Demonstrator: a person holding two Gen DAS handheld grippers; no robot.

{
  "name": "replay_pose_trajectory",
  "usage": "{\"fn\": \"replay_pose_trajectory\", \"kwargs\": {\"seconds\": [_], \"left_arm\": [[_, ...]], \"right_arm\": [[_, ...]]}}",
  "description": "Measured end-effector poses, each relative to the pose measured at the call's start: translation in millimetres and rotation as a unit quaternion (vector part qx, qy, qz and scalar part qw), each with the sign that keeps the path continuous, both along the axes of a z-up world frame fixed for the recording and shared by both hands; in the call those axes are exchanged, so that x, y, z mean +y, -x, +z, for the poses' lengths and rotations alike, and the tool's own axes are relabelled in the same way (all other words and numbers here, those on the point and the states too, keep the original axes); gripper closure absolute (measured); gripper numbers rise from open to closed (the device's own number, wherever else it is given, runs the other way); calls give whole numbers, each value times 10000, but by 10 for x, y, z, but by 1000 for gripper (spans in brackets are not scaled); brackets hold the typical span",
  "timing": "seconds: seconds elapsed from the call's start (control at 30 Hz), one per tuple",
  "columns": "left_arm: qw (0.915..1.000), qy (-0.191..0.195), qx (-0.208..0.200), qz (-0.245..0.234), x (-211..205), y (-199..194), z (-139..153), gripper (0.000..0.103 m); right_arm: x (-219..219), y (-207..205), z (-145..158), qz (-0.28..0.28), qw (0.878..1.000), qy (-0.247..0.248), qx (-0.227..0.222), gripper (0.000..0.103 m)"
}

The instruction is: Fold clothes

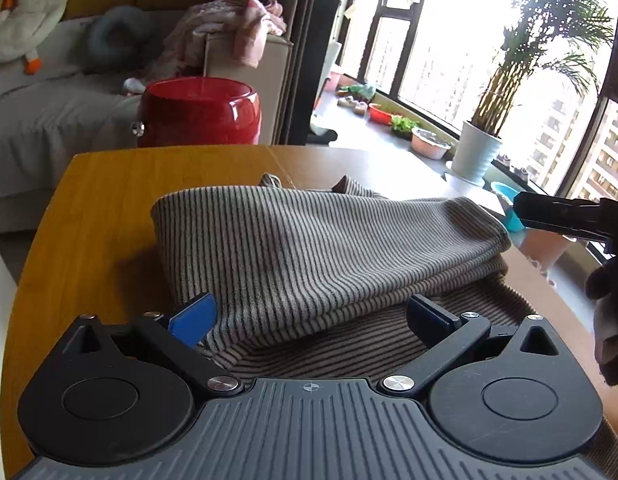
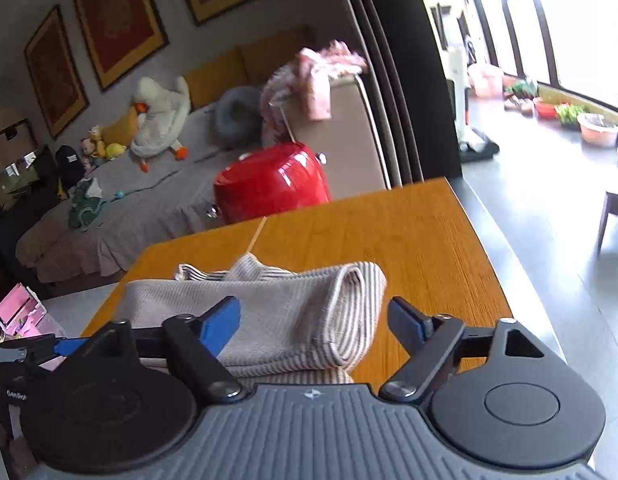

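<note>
Two grippers, both over one striped garment (image 1: 309, 248) folded on the wooden table (image 1: 101, 200). Left gripper (image 1: 309, 316): jaws spread wide, blue pads apart, nothing pinched; folded upper layer just ahead of the pads, lower layer spreading beneath and between them. Right gripper (image 2: 313, 320): jaws wide too, no cloth gripped; rounded folded end of the garment lying between the fingers, nearer the left finger (image 2: 225, 324), clear of the right one. Seen from the left wrist, right gripper's dark finger at the far right edge, just beside the garment's end, apart from it. Behind the table: red stool (image 1: 197, 112), grey sofa (image 1: 41, 120), potted palm (image 1: 477, 152) by the window.
</note>
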State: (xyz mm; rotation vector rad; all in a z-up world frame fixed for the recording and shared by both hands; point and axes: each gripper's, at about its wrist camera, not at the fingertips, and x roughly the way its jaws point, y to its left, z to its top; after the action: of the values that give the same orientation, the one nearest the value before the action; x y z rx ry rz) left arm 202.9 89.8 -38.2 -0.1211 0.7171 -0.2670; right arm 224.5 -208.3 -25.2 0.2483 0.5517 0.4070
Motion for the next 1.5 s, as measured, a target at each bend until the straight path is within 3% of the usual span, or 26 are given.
{"fn": "replay_pose_trajectory", "kwargs": {"seconds": [0.07,0.17,0.3,0.4,0.6,0.7,0.8,0.87,0.9,0.93,0.97,1.07,1.13,1.3,1.4,1.5], "left_arm": [[9999,-161,53,24,-58,-53,-68,0],[9993,-354,51,56,-168,-120,-93,0],[9997,-248,79,-7,-158,-317,-90,0],[9996,84,269,58,24,-393,20,0],[9929,848,808,204,560,291,253,0],[9909,677,1084,415,601,717,258,0],[9925,361,1066,476,524,1086,245,0],[9933,145,1057,436,448,1295,210,5],[9937,-6,1041,406,397,1372,179,23],[9939,-135,1019,403,357,1425,150,51],[9937,-276,1004,420,316,1473,111,60],[9939,-638,838,319,212,1548,41,63],[9934,-877,709,188,117,1565,49,73],[9914,-1148,619,121,32,1523,73,81],[9911,-1175,613,143,36,1519,72,82],[9910,-1120,699,203,66,1523,58,73]], "right_arm": [[70,89,11,266,9991,-310,-60,3],[191,33,-186,506,9963,-611,336,1],[318,-159,-368,547,9974,-304,350,0],[412,-356,-366,623,9976,192,245,0],[392,-463,-400,694,9974,157,139,0],[349,-446,-411,651,9979,-23,72,0],[328,-441,-416,615,9980,-118,40,0],[329,-431,-417,593,9982,-124,14,0],[333,-428,-416,587,9982,-115,4,0],[337,-424,-414,582,9982,-105,-6,0],[342,-423,-414,581,9983,-96,-8,0],[355,-425,-413,574,9983,-66,-1,0],[368,-424,-413,561,9984,-44,-7,0],[381,-449,-418,555,9984,-40,-9,0],[373,-443,-424,555,9984,-84,-11,0],[360,-446,-437,558,9983,-144,-7,0]]}}
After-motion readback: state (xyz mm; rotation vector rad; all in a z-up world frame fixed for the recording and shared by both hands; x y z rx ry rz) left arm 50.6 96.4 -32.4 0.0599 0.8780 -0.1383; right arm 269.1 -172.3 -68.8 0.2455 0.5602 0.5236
